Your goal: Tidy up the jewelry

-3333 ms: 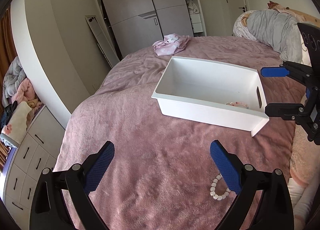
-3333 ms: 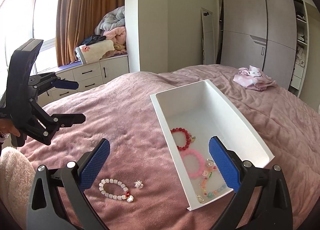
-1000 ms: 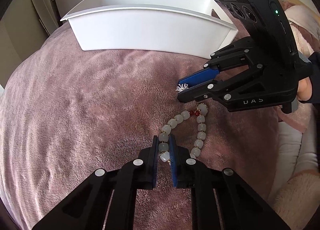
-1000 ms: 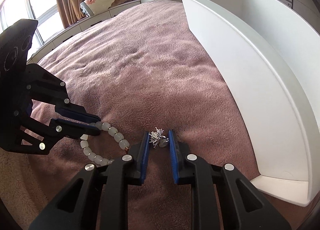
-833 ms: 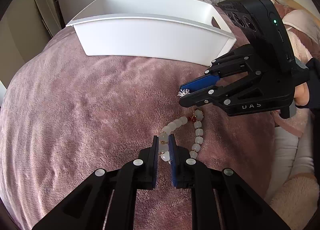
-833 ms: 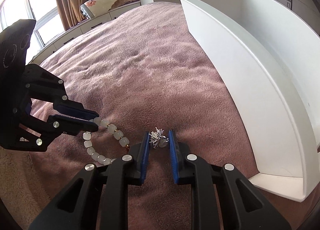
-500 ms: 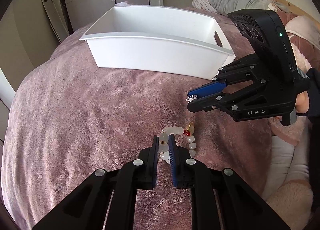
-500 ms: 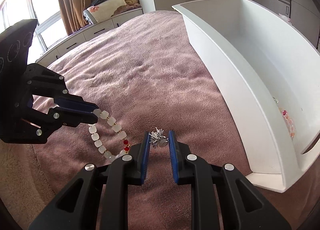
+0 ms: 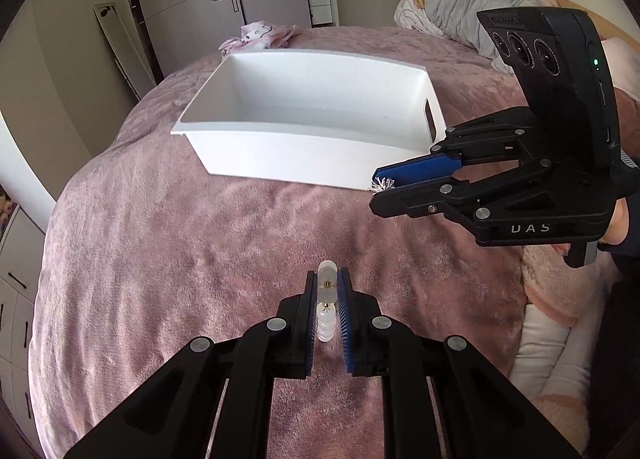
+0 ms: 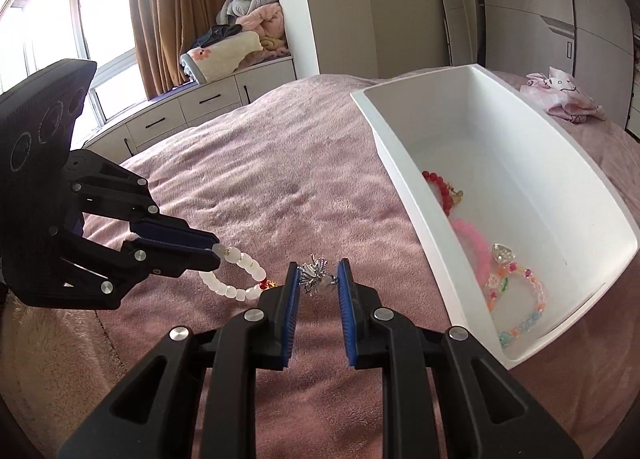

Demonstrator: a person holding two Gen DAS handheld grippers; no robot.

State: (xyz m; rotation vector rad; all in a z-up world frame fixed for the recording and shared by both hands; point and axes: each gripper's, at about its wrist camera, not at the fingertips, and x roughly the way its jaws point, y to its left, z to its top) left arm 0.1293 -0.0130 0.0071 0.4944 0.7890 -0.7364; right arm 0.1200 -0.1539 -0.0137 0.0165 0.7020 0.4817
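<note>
Two grippers are hanging above the pink blanket (image 9: 168, 251); the left gripper (image 9: 327, 287) is pinching a white bead bracelet (image 10: 240, 275), whose loop is dangling clear of the bed; the right gripper (image 10: 318, 279) is clamping a small silver spiky ornament (image 10: 316, 278), possibly a ring or brooch; just beside it the white bin (image 10: 404, 187) is sitting on the blanket, holding a red bracelet (image 10: 438, 185), a pink bracelet (image 10: 474, 243) and a multicoloured bead bracelet (image 10: 520, 299).
</note>
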